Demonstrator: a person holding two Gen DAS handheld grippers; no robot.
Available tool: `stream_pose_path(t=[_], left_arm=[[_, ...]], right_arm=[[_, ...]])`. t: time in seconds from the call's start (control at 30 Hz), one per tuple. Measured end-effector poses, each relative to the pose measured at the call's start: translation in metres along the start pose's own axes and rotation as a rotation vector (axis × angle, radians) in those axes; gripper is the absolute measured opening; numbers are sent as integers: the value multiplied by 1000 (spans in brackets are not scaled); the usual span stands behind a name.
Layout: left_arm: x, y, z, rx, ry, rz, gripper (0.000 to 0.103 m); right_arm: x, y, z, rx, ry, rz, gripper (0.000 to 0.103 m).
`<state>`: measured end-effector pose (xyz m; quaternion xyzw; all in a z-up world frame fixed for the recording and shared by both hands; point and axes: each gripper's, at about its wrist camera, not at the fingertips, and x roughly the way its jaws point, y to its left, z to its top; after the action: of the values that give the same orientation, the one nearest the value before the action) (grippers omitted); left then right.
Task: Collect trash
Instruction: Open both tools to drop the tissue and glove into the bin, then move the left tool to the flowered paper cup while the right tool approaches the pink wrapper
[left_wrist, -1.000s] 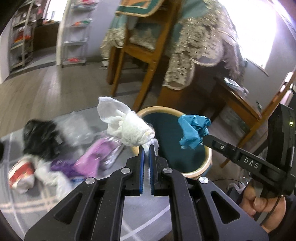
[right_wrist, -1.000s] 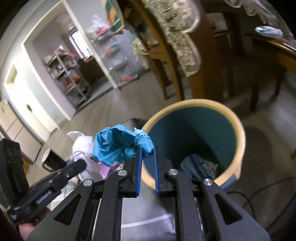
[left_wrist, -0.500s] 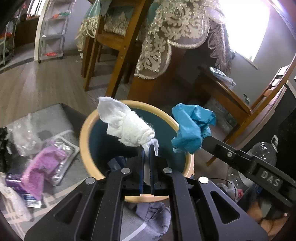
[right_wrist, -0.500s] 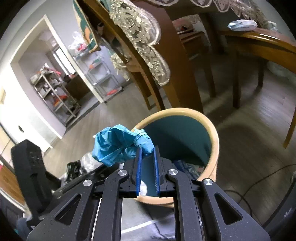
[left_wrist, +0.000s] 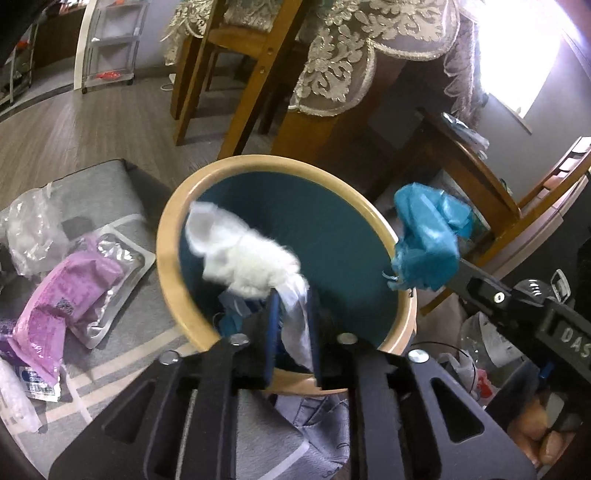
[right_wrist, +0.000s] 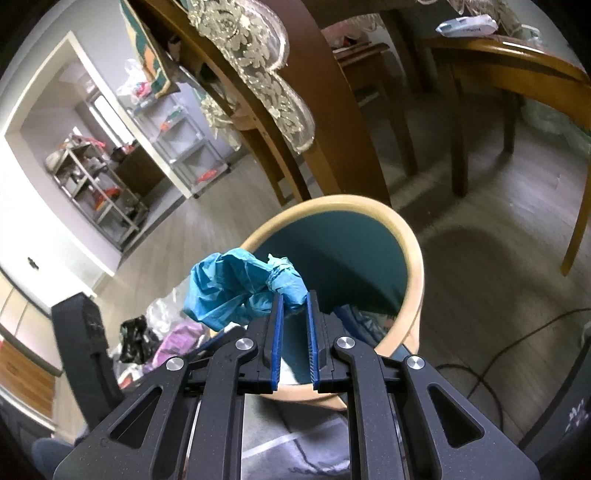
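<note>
A round bin with a tan rim and dark teal inside stands on the floor below both grippers. My left gripper hangs over its near edge with the jaws opening. A blurred white tissue wad sits over the bin's mouth, its loose tail between the parted pads. My right gripper is shut on a crumpled blue wad above the bin's rim. In the left wrist view that blue wad hangs at the bin's right edge. Some trash lies at the bin's bottom.
On a grey mat left of the bin lie a purple packet, a clear plastic bag and a black bag. Wooden chair legs and a lace-covered table stand close behind. A cable runs across the floor at right.
Both grippers came in over the bin, which now fills the middle of each view. The left jaws parted and the white tissue blurred and sank toward the bin. The right grip is unchanged.
</note>
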<state>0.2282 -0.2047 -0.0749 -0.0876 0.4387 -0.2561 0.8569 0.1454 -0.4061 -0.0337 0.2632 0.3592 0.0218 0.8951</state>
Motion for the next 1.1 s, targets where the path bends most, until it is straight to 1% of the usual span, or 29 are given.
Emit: stream_pose_path(t=[0.07, 0.13, 0.17, 0.27, 0.4, 0.47, 0.57, 0.77, 0.93, 0.97, 1.0, 1.1], left_arm=[[-5, 2, -1, -2, -9, 0, 30], [-10, 3, -1, -2, -19, 0, 36], [-11, 4, 0, -2, -22, 2, 42], [-20, 8, 0, -7, -41, 13, 50], [-32, 15, -1, -25, -64, 27, 53], [-39, 19, -1, -30, -73, 34, 57], [-49, 25, -2, -39, -86, 48, 59], [-68, 36, -6, -58, -110, 58, 64], [-84, 45, -9, -65, -131, 73, 65], [-87, 47, -10, -67, -135, 77, 66], [-91, 49, -11, -68, -140, 82, 66], [-101, 56, -14, -66, -151, 99, 68]], right_arm=[[4, -1, 0, 2, 9, -6, 13], [6, -3, -1, 4, 16, -10, 13], [7, -3, -1, 5, 19, -13, 13], [11, -4, -1, 7, 30, -19, 14], [17, -3, -3, -1, 48, -30, 14], [20, -1, -4, -10, 56, -36, 14], [25, 1, -8, -22, 74, -47, 14], [35, 6, -14, -50, 107, -78, 15], [43, 6, -20, -61, 140, -89, 15], [45, 6, -21, -62, 147, -90, 16], [46, 7, -21, -63, 151, -90, 20], [46, 9, -23, -64, 151, -85, 24]])
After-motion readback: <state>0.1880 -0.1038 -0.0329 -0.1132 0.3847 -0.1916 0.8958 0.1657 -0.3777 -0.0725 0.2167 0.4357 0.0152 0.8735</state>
